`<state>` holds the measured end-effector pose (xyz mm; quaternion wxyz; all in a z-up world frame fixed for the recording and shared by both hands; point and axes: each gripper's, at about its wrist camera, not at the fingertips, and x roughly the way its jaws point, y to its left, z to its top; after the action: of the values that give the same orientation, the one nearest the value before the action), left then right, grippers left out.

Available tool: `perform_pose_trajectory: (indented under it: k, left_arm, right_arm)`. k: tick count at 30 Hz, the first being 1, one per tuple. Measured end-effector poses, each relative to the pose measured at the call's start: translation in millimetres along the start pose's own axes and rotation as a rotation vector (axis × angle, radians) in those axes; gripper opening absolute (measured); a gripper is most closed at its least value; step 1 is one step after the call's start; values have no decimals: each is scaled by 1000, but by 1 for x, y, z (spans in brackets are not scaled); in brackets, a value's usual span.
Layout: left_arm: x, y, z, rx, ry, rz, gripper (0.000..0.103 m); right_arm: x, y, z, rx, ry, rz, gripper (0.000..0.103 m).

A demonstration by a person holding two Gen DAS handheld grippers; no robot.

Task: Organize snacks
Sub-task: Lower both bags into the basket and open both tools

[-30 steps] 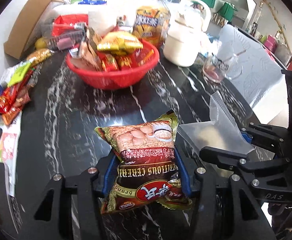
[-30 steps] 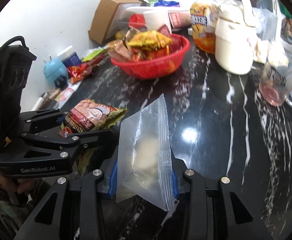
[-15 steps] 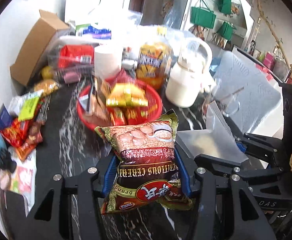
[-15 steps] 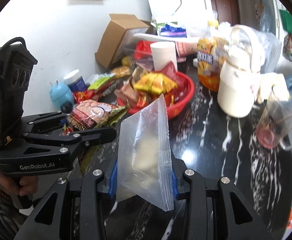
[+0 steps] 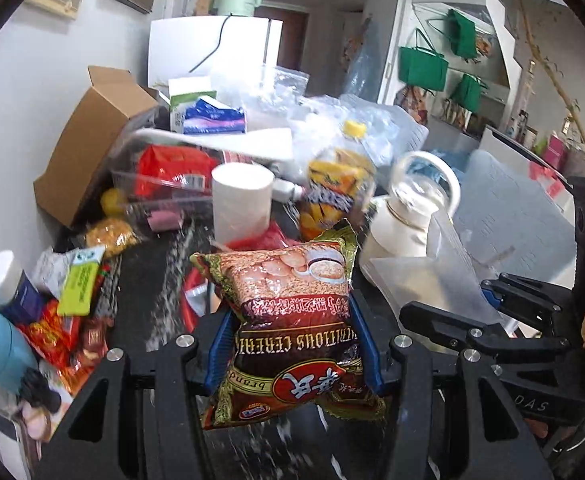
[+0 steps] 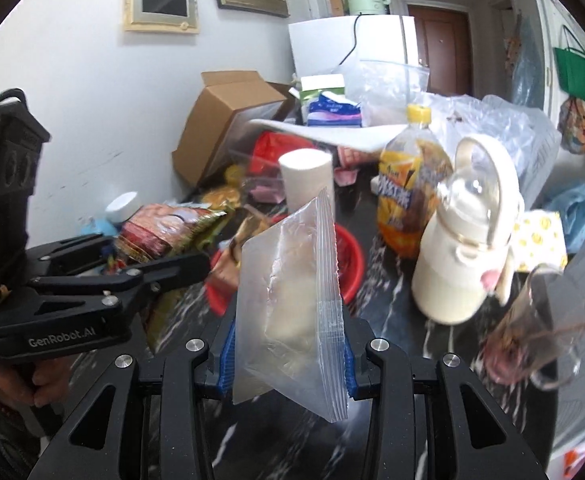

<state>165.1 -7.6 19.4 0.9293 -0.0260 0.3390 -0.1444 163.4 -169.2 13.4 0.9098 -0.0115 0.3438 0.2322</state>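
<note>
Once judged from both wrist views, comes down to one relation: cereal packet (image 5: 288, 292) on the left, zip bag (image 6: 288, 300) on the right, side by side and close; touching or not, cannot tell.

Left gripper (image 5: 292, 342): set fairly narrow, blue pads (image 5: 220, 344) pressed on the packet's lower half from both sides. Holds it lengthwise along the fingers, printed face up, top seam furthest out, clear above the dark table (image 5: 152, 292).

Right gripper (image 6: 286, 356): set narrower, clamped on the bottom part of the clear bag. Holds that one upright and edge-on, with what appears to be the zip strip (image 6: 328, 272) running up the right-hand edge, the side away from the packet. Cannot tell whether the mouth is parted.

Matters for bagging, the likely next step. Would need the mouth turned leftward to face the packet's leading seam, or the packet carried round to the bag's right edge. Nearer hand for that: the left, tip just beside the bag's left face in the right wrist view.

Otherwise, red basket (image 6: 348, 264) straight ahead of both, toward the middle of the table, half hidden behind bag and packet. Looks about equally reachable from either side.

Risk: thin, slippery film held by a small pinch. Could fold or slide when pushed against.
</note>
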Motion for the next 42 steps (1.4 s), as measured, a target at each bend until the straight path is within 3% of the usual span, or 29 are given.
perform_pose_trajectory:
  k: [12, 25, 28, 36, 42]
  left_arm:
    - [42, 25, 38, -31, -54, 22, 52]
    - [97, 38, 21, -72, 55, -19, 52]
    - [99, 41, 16, -63, 38, 19, 52]
    - [98, 48, 14, -54, 33, 15, 52]
    - [96, 49, 15, -59, 34, 1, 52]
  right_arm:
    - [59, -24, 35, -12, -12, -165, 39]
    - [120, -39, 16, 20, 102, -155, 39]
    - [126, -35, 13, 15, 108, -147, 39]
    - [129, -18, 5, -32, 106, -218, 40]
    - [121, -19, 6, -35, 129, -147, 42]
